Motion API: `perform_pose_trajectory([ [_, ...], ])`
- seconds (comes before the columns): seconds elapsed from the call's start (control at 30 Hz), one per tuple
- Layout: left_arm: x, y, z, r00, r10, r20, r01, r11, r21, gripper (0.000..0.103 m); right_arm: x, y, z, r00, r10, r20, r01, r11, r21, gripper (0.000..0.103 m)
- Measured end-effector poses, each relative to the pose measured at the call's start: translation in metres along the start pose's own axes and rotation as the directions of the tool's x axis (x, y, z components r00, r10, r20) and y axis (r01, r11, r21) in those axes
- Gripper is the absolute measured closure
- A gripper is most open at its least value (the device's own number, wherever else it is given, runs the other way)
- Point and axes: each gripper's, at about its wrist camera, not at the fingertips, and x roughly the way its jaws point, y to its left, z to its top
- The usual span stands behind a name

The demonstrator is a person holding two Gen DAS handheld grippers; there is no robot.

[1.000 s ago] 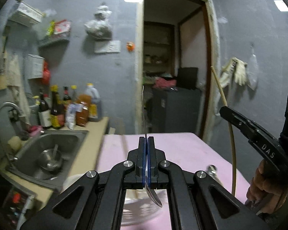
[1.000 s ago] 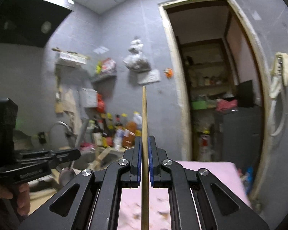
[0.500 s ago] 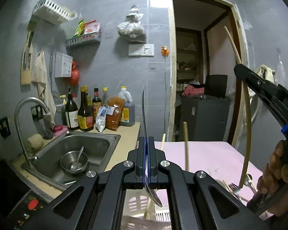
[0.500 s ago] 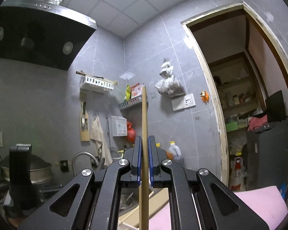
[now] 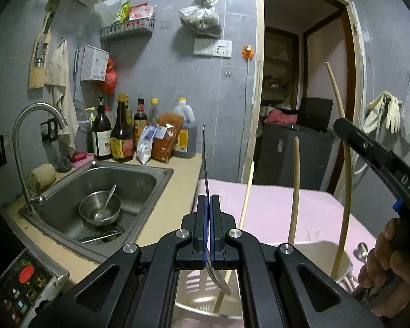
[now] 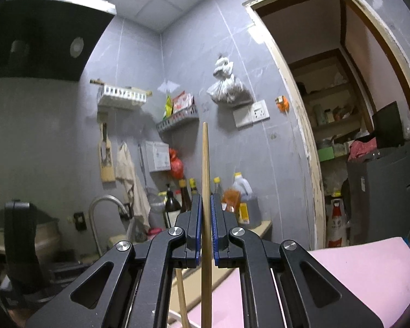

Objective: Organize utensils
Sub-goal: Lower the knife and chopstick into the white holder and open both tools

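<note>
Carrying utensils toward basket (image 5: 339, 251): left tool (image 5: 208, 205) clamped on spoon (image 5: 205, 164), right tool (image 6: 204, 205) clamped on chopstick (image 6: 205, 169). Two chopsticks already standing in basket; more cutlery left on pink surface (image 5: 273, 205).

left tool (image 5: 208, 228) lower, basket (image 5: 314, 248) nearer | chopstick (image 5: 344, 164) now over basket
</note>
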Motion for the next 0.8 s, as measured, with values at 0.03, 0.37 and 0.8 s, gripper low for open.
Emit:
perform_pose_trajectory([
  [0.03, 0.002, 0.000, -0.001, 1.000, 0.000, -0.011, 0.000, 1.000, 0.009, 0.103, 0.000, 0.001, -0.003, 1.000, 0.001, -0.017, -0.001, 1.000, -0.013, 0.099],
  [0.37, 0.011, -0.009, -0.021, 0.993, -0.012, -0.121, 0.020, 0.998, 0.067, 0.103, -0.004, 0.000, -0.027, 0.980, 0.010, -0.199, -0.022, 0.998, -0.054, 0.098],
  [0.8, 0.009, -0.007, -0.030, 0.980, -0.057, -0.189, 0.060, 0.998, 0.014, 0.103, -0.009, 0.002, -0.035, 0.959, 0.024, -0.283, -0.044, 0.997, -0.065, 0.093],
])
